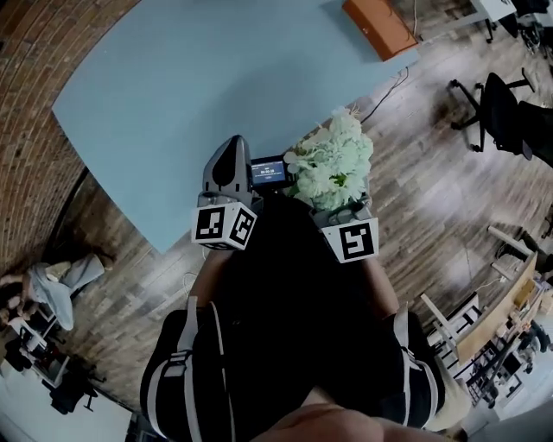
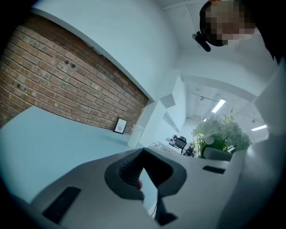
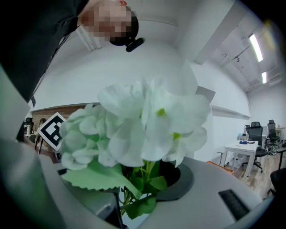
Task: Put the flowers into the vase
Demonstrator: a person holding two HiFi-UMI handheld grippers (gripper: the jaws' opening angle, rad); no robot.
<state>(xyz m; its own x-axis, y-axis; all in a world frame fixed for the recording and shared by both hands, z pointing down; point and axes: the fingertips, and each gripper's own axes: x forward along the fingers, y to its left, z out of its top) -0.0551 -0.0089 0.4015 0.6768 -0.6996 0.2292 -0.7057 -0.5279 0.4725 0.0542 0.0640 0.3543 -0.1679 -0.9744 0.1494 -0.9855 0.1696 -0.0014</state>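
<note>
A bunch of white flowers (image 1: 333,164) with green leaves stands up out of my right gripper (image 1: 346,209), which is shut on the stems. In the right gripper view the blooms (image 3: 143,129) fill the middle, and the stems run down between the jaws of that gripper (image 3: 132,199). My left gripper (image 1: 232,148) sits just left of the bunch, over the near edge of the light blue table (image 1: 190,86). Its jaws (image 2: 143,154) meet at the tips with nothing held between them. From the left gripper view the flowers (image 2: 221,134) show at the right. No vase is in any view.
An orange box (image 1: 380,26) lies at the table's far right corner. A small device with a lit screen (image 1: 268,171) shows between the grippers. A black office chair (image 1: 497,108) stands on the wood floor at right. A brick wall (image 2: 67,85) runs behind the table.
</note>
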